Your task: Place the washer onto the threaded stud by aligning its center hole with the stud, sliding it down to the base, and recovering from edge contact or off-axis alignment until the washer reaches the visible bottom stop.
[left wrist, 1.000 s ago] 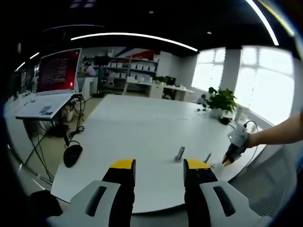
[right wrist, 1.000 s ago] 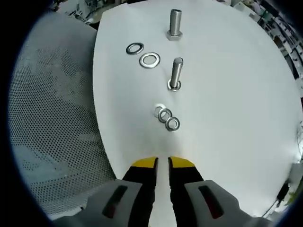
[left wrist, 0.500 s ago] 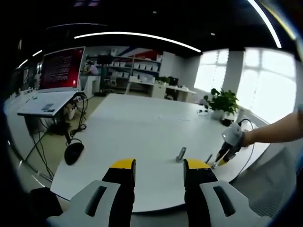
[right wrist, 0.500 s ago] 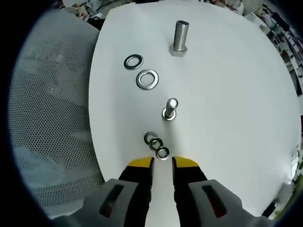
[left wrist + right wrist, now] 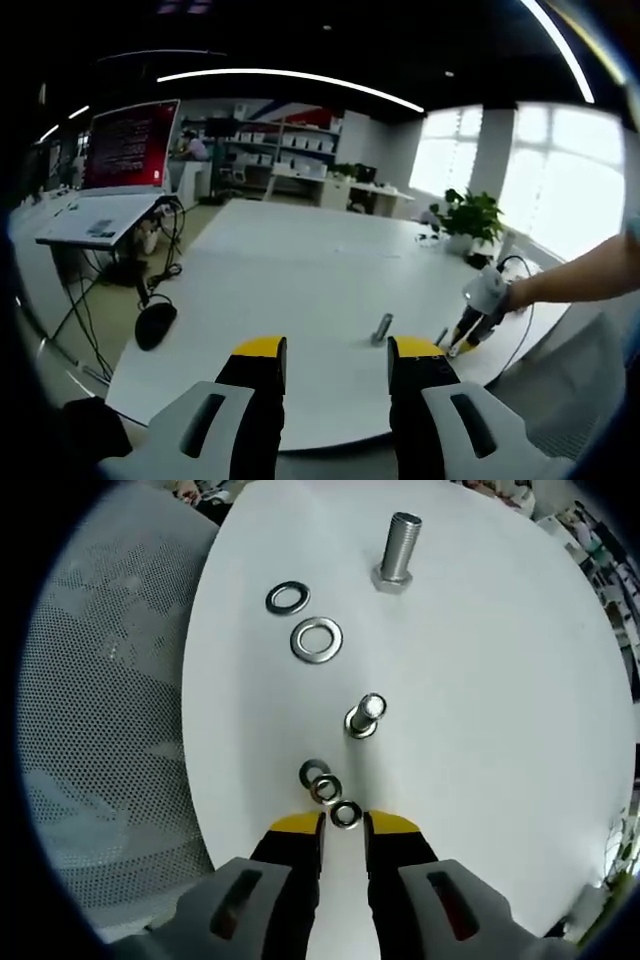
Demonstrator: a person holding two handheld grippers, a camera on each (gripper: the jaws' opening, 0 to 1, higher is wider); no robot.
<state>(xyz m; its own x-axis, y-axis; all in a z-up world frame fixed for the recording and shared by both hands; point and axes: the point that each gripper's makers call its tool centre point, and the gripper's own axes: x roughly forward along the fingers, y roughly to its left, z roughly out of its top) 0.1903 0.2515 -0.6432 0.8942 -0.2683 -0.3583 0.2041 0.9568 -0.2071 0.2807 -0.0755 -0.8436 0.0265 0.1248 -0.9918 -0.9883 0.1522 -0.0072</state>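
Three small washers lie in a touching row on the white table (image 5: 480, 730); the nearest washer (image 5: 346, 815) sits flat just at the tips of my right gripper (image 5: 343, 827), whose jaws stand a narrow gap apart, open. Just beyond stands a small threaded stud (image 5: 366, 716), head down. A larger stud (image 5: 398, 550) stands farther off, with two big washers (image 5: 317, 640) to its left. My left gripper (image 5: 337, 350) hovers open and empty before the table edge. In the left gripper view, the right gripper (image 5: 478, 322) dips beside the small stud (image 5: 440, 335) and the larger stud (image 5: 381, 327).
A grey mesh chair back (image 5: 110, 710) lies close along the table's left edge in the right gripper view. A person's arm (image 5: 580, 285) reaches in from the right. Beyond the table are a potted plant (image 5: 466, 215), a desk with a red screen (image 5: 125, 148) and cables on the floor.
My right gripper has come down and forward until the nearest small washer is at its tips, and its jaws have parted slightly. The left gripper has barely moved.
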